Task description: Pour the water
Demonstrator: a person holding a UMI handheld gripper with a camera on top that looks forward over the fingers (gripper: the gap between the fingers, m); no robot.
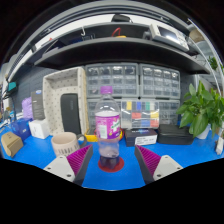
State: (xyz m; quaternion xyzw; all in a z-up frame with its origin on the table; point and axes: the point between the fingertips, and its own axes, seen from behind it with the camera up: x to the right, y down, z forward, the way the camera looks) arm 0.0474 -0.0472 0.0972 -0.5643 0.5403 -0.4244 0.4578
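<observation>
A clear plastic bottle (pixel 108 128) with a purple label and a white cap stands upright on a red round coaster (pixel 110 163) on the blue table top (pixel 113 178). My gripper (pixel 110 160) is open, its two pink pads (pixel 77 161) spread wide on either side of the bottle's base with a gap at each side. The bottle stands between the fingertips, untouched. A beige cup (pixel 65 142) sits to the left of the bottle, beyond the left finger.
A green plant (pixel 203 108) stands at the right. A black box (pixel 177 134) and a small colourful box (pixel 141 137) lie behind the bottle. White and blue containers (pixel 38 128) sit at the left. Drawer cabinets (pixel 130 85) line the back wall.
</observation>
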